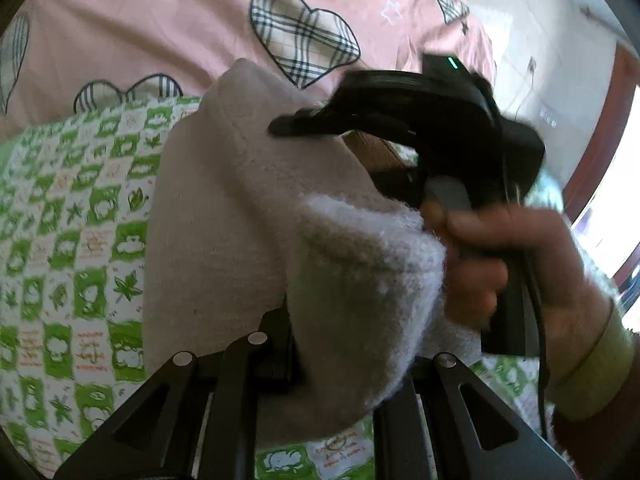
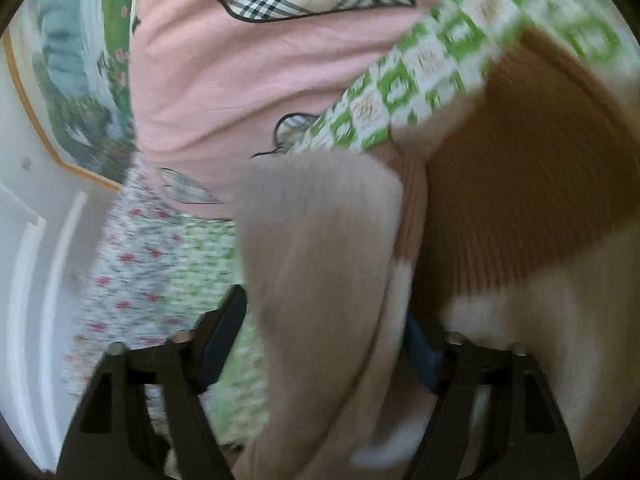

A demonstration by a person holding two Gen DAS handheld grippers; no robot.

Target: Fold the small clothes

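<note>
Cream knit garment (image 1: pixel 248 208) hangs over the green checked sheet (image 1: pixel 60 240), long axis running from the left gripper (image 1: pixel 304 344) up and away. Left jaws nearly closed, clamping its near edge. Right gripper (image 2: pixel 320 352) part open, garment (image 2: pixel 320 260) between its fingers; grip cannot be told. Pink quilt (image 1: pixel 160 32) beyond.

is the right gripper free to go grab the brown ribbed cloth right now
Probably not. The fluffy beige garment hangs between the right gripper's fingers, so it must come out first. The brown ribbed cloth lies close ahead, uncovered.
</note>
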